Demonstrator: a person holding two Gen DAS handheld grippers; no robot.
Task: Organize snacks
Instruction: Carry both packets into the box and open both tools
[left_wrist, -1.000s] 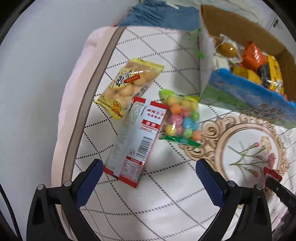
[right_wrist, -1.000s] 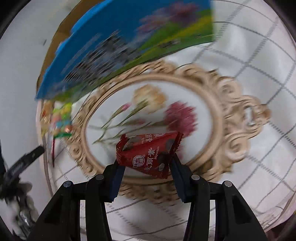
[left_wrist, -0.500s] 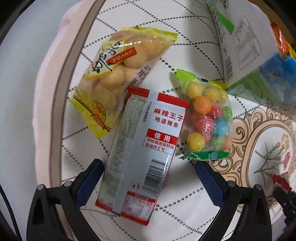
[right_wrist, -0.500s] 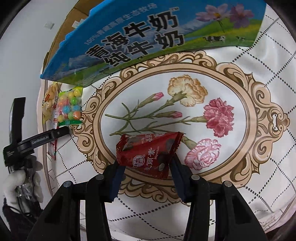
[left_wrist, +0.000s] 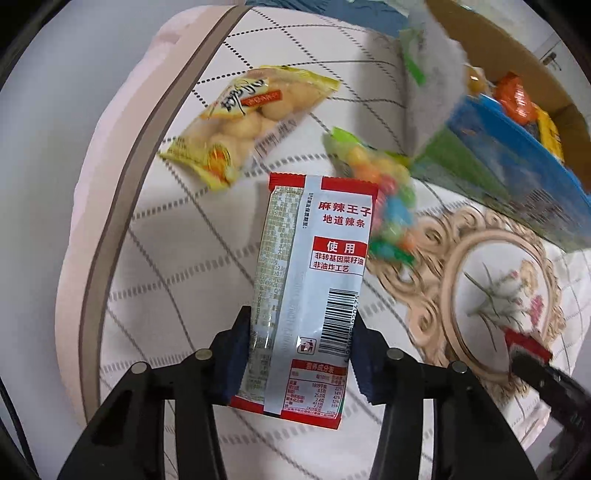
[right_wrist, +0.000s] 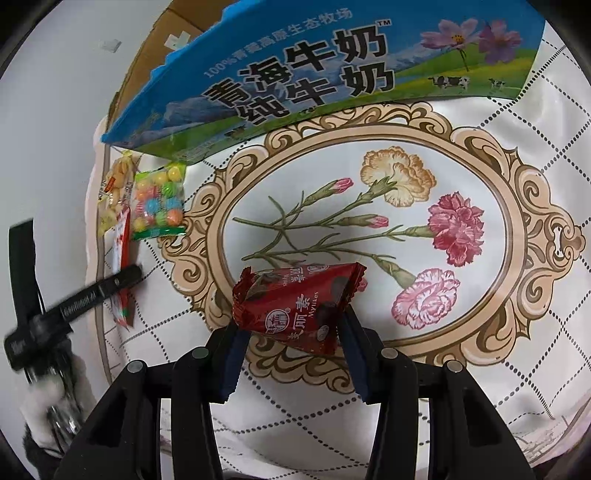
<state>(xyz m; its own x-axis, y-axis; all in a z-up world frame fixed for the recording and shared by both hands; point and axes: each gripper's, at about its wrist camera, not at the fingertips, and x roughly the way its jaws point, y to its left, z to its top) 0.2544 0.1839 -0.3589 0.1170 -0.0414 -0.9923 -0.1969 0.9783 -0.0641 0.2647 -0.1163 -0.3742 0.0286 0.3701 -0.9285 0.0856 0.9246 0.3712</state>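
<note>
two grippers, left jaws closing on upright spicy strip pack, right jaws clamp red choc pack

left gripper closing, pads on red-and-silver spicy strip packet | yellow puff bag, candy-ball bag beyond on tablecloth | milk carton box upper right

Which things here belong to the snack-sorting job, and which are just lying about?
Job:
- red-and-white spicy strip packet, left tongs closing on it
- red chocolate packet held in right tongs
- yellow puff bag
- colourful candy bag
- milk carton box holding snacks

Lying about:
- flower-print tablecloth
</note>
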